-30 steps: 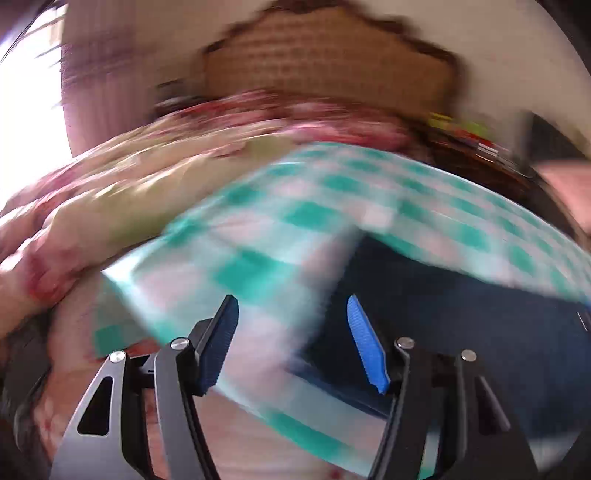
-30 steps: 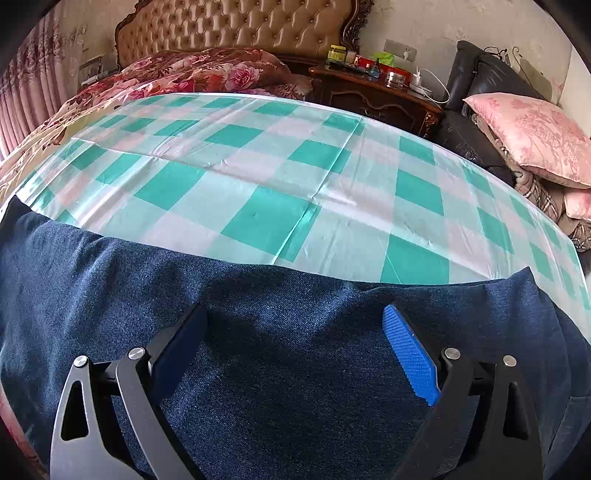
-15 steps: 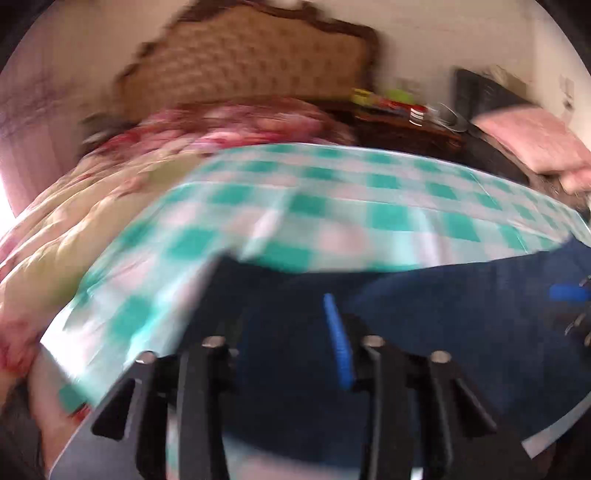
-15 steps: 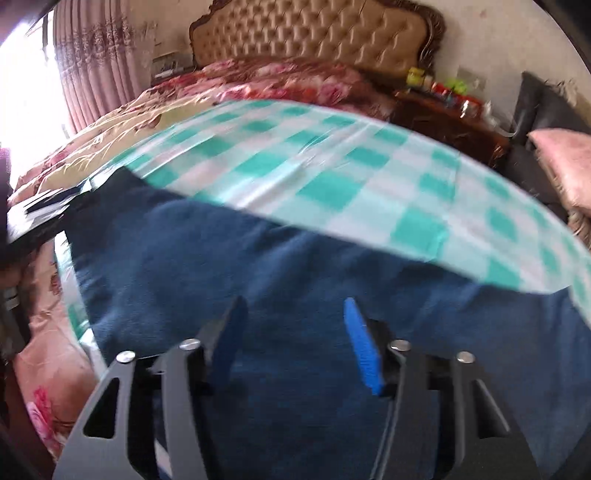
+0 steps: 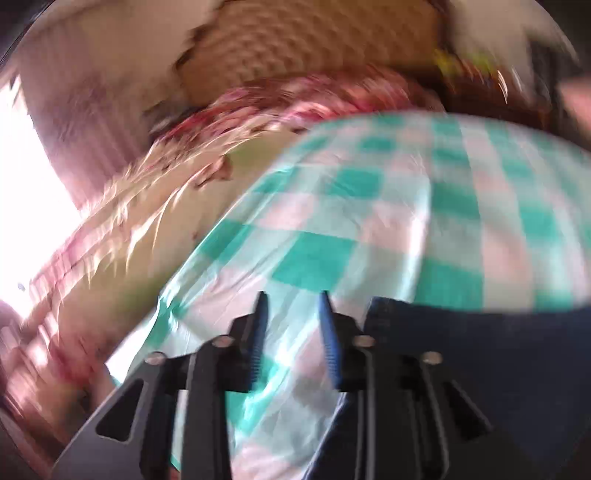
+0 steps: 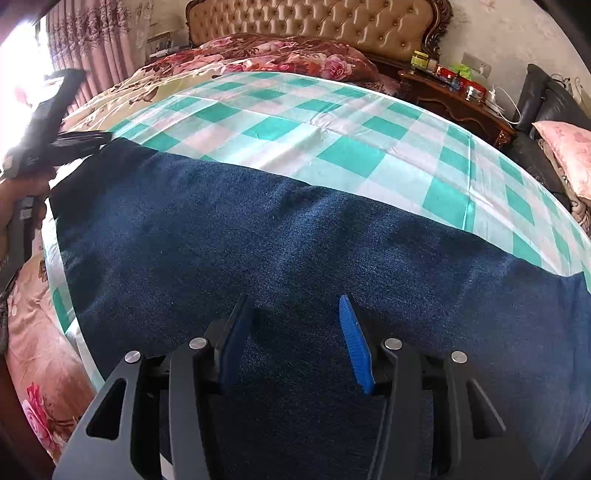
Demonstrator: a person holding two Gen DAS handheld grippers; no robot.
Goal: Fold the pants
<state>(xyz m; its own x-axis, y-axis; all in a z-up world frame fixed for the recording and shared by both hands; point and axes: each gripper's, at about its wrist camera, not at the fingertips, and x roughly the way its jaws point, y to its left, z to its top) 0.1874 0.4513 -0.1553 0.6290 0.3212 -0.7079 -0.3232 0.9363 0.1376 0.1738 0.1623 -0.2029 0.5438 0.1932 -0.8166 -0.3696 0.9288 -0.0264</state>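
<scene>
Right wrist view: the dark blue denim pants (image 6: 295, 258) are seen spread flat across the green-and-white checked sheet (image 6: 332, 122) on the bed, running from the left edge of the sheet to the far right. The right gripper (image 6: 291, 332) is held just above the middle of the fabric with its blue-padded fingers (image 6: 352, 339) parted and nothing between them. At the far left, the left gripper (image 6: 79, 138) is seen at the pants' upper left corner (whether it touches the cloth cannot be told). A tufted tan headboard (image 6: 317, 18) and a dark wooden nightstand (image 6: 454, 99) are seen beyond the sheet.

In the blurred left wrist view, the left gripper (image 5: 291, 325) is narrowly parted over bare checked sheet (image 5: 332, 221), nothing being held, and the pants (image 5: 480, 369) lie just to its right, their corner beside the right finger.
</scene>
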